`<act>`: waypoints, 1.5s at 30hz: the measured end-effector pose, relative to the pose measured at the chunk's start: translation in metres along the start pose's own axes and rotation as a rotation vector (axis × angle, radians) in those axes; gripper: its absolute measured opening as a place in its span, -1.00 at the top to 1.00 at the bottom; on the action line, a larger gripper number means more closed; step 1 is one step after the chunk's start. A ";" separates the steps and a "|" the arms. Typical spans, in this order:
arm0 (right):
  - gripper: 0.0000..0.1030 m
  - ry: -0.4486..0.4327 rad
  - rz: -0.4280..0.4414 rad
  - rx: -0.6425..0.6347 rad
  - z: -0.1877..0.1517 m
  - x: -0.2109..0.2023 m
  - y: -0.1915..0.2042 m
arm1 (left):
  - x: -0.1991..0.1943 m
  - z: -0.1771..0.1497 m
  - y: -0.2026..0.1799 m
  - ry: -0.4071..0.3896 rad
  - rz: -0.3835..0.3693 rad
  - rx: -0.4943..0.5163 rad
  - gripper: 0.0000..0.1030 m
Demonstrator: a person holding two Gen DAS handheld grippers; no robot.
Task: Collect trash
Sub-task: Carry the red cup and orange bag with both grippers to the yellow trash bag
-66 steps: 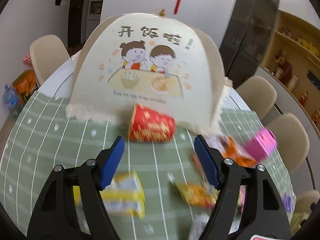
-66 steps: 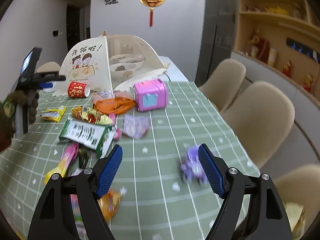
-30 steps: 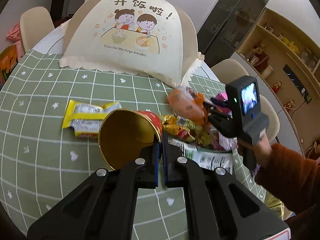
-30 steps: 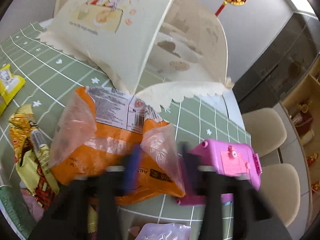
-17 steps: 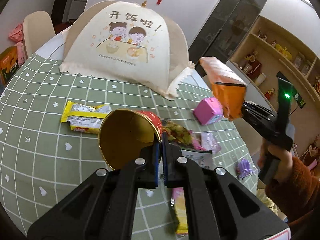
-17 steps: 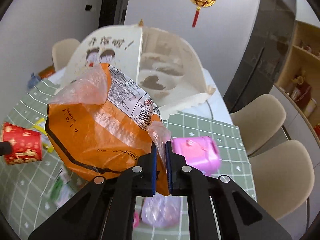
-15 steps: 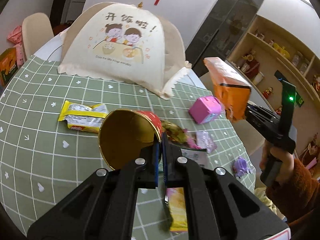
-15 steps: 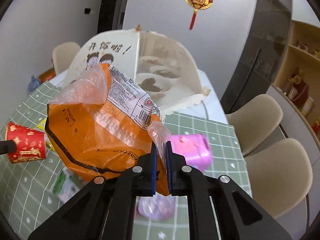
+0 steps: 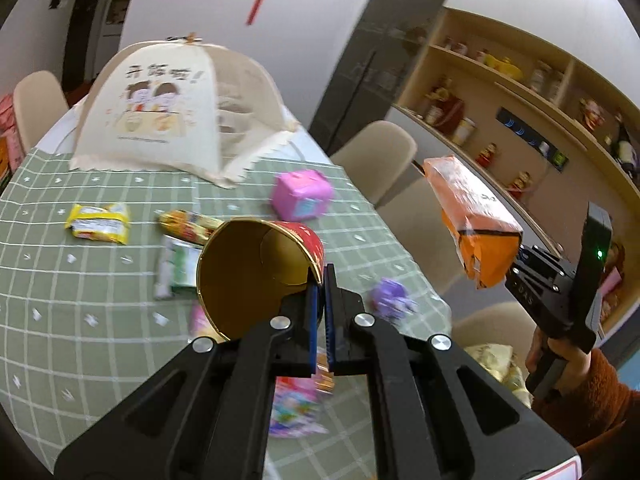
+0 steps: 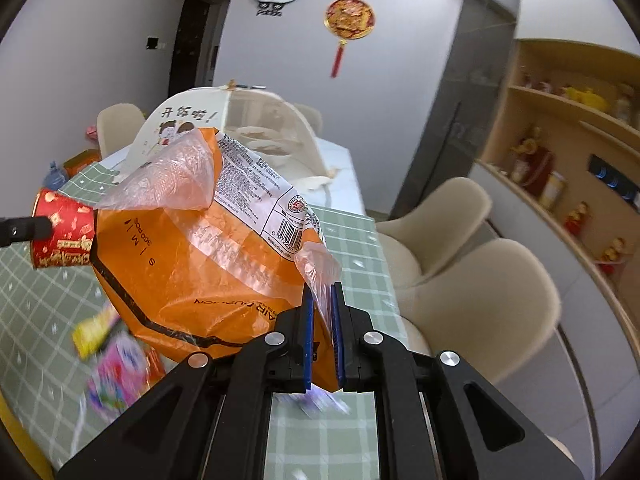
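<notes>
Count, both views: paper cup (image 9: 256,268) ×1. Orange bag (image 10: 208,256) ×1. Pink toy box (image 9: 302,194) ×1. Purple toy (image 9: 390,296) ×1. Food cover (image 9: 160,116) ×1. Yellow wrapper (image 9: 100,224) ×1. Green-and-white packet (image 9: 176,266) ×1. Beige chairs in right wrist view: 3 (image 10: 440,216), one at the table's far edge.

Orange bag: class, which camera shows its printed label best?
The right wrist view: the orange bag fills the frame, barcode and text facing us. The left wrist view shows it small, side-on, label hidden.
</notes>
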State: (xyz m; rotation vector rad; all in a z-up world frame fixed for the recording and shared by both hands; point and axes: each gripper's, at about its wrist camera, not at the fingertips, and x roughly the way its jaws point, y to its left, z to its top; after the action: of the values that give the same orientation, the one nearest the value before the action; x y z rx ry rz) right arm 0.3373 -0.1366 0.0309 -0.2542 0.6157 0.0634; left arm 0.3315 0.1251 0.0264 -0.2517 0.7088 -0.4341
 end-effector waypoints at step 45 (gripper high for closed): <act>0.79 0.389 -0.145 0.255 -0.278 -0.049 -0.164 | 0.039 -0.122 -0.275 0.230 -0.260 0.261 0.95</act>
State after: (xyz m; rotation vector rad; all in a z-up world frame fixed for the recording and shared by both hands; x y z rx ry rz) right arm 0.1636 -0.3652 -0.1237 -0.0614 0.9812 -0.2080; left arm 0.1935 -0.1451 0.0155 -0.0463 0.8379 -0.8061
